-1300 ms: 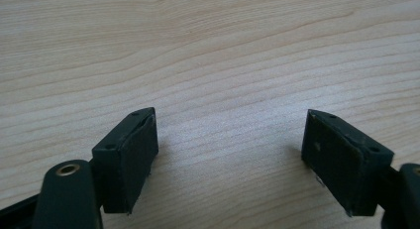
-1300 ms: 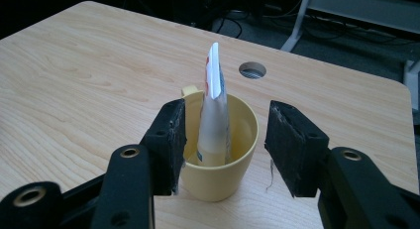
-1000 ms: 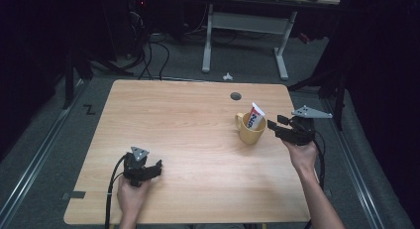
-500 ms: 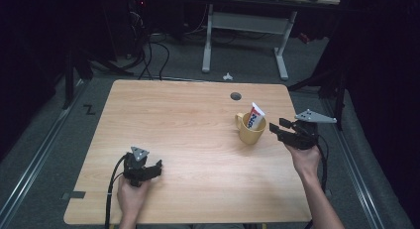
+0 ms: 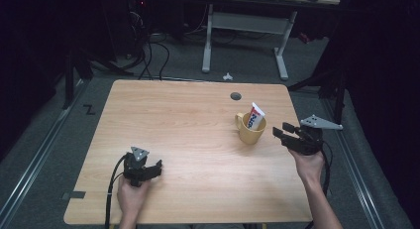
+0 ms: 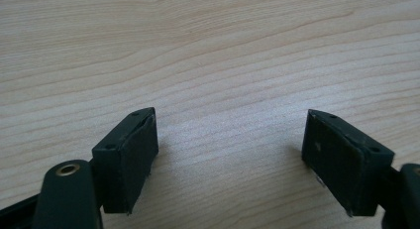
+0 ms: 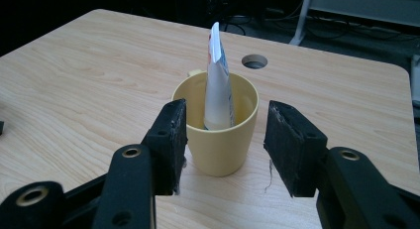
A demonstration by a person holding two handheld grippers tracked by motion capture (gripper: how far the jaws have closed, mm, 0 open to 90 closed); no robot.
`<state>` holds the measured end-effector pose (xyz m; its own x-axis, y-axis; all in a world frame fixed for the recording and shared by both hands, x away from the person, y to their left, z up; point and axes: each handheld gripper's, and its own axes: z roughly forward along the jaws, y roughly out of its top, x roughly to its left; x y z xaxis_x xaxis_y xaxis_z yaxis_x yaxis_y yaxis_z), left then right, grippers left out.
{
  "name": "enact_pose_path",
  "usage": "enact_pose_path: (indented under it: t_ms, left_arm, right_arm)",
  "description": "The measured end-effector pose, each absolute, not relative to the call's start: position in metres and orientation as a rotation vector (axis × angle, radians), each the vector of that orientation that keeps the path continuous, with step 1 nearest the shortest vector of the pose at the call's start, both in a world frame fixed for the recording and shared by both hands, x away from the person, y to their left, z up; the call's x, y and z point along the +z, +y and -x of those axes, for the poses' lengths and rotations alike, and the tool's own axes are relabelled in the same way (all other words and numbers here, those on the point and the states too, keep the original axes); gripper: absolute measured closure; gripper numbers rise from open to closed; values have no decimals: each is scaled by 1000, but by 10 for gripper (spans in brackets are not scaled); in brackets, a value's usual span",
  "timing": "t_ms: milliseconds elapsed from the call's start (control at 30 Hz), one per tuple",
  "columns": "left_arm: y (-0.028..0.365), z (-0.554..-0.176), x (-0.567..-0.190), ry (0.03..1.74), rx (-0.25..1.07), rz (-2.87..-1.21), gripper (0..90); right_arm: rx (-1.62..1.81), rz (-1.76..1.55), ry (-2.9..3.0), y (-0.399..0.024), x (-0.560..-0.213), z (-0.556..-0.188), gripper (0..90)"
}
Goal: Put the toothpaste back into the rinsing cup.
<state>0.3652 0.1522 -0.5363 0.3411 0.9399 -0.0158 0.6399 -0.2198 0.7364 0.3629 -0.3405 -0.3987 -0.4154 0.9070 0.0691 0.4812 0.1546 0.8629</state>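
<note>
Two tongs work over one wooden tabletop, largest item in frame. Yellow mug stands right of centre in the high view, just below a round cable hole. Toothpaste tube stands upright inside the mug, leaning on its rim, likely parked there for storage. Right tongs, jaws apart and empty, sit just right of the mug, aimed at it. Left tongs, lower left, gape empty over bare wood, apparently idle.
</note>
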Motion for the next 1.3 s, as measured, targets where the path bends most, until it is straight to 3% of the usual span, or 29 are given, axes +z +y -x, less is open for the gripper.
enact_pose_path:
  t_ms: [1300]
  left_arm:
    - [152, -365, -536, 1377, 586, -1953, 224]
  right_arm:
    - [1229, -1371, 1931, -353, -416, -344, 510]
